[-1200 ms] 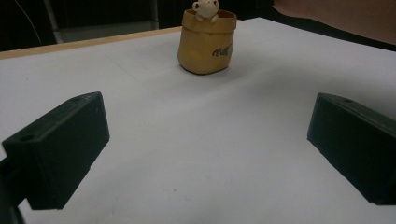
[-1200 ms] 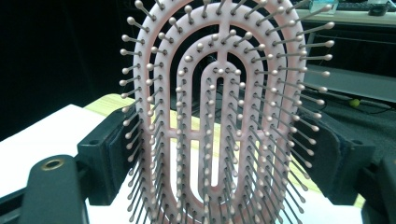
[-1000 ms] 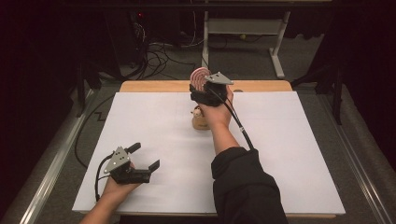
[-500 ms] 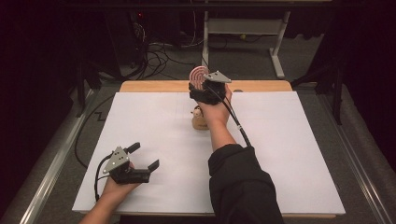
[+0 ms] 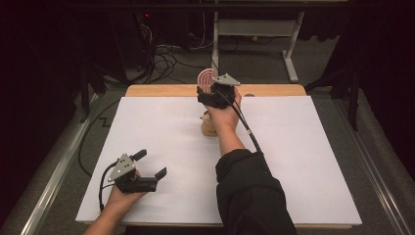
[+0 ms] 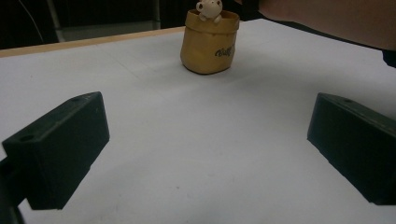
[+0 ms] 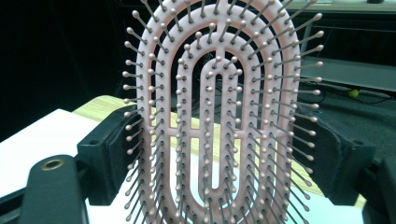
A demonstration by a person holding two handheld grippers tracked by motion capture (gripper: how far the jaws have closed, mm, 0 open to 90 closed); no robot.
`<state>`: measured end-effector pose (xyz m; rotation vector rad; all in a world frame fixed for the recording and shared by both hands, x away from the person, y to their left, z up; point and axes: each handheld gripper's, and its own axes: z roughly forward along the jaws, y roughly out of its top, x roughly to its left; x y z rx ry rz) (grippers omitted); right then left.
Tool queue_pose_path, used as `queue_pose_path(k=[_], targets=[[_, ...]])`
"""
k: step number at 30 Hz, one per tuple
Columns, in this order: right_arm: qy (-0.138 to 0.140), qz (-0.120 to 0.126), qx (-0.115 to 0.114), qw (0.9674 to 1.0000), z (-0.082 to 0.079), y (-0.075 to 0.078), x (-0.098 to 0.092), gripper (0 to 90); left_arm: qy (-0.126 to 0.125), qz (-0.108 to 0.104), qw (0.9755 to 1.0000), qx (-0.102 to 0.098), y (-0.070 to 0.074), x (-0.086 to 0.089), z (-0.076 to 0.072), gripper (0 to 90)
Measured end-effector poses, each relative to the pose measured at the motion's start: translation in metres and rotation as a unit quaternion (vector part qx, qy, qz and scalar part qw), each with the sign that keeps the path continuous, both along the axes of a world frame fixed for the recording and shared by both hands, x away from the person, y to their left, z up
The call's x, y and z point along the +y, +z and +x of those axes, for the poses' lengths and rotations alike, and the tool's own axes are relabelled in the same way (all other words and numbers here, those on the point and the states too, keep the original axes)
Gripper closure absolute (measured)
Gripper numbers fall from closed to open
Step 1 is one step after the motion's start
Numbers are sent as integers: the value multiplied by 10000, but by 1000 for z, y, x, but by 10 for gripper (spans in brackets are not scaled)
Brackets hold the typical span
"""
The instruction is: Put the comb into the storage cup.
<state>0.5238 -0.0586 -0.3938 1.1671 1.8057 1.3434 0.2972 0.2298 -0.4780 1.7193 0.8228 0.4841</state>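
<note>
My right gripper (image 5: 206,92) is raised over the far middle of the white table, shut on a pink paddle hairbrush (image 5: 206,78) that stands upright. In the right gripper view the hairbrush (image 7: 219,116) faces the camera with its bristles, and the black pads (image 7: 109,158) press on both edges of its head, the right gripper (image 7: 219,154) around it. Below the right wrist stands a small tan pot (image 5: 209,126) with a little white bear figure (image 6: 208,8) peeking out of it. My left gripper (image 5: 150,163) rests near the front left, open, nothing between its jaws; the tan pot (image 6: 210,42) lies well ahead of it.
A white sheet (image 5: 303,161) covers the table, with a wooden strip (image 5: 161,90) along the far edge. The right forearm (image 6: 327,18) in a dark sleeve reaches across the middle. Cables and a metal frame (image 5: 254,29) lie on the floor behind.
The right hand has shifted only slightly with the brush still gripped. The left hand has stayed put.
</note>
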Motion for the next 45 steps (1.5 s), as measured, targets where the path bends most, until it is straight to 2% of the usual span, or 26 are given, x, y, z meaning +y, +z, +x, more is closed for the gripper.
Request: queue_pose_path(k=[16, 45], targets=[[-9, 108, -29, 9999, 4, -4, 1, 197, -11, 2, 10000, -9, 0, 0, 0, 0], [-33, 156, 2, 9999, 9, -7, 1, 195, 1, -16, 10000, 9, -1, 1, 0, 0]])
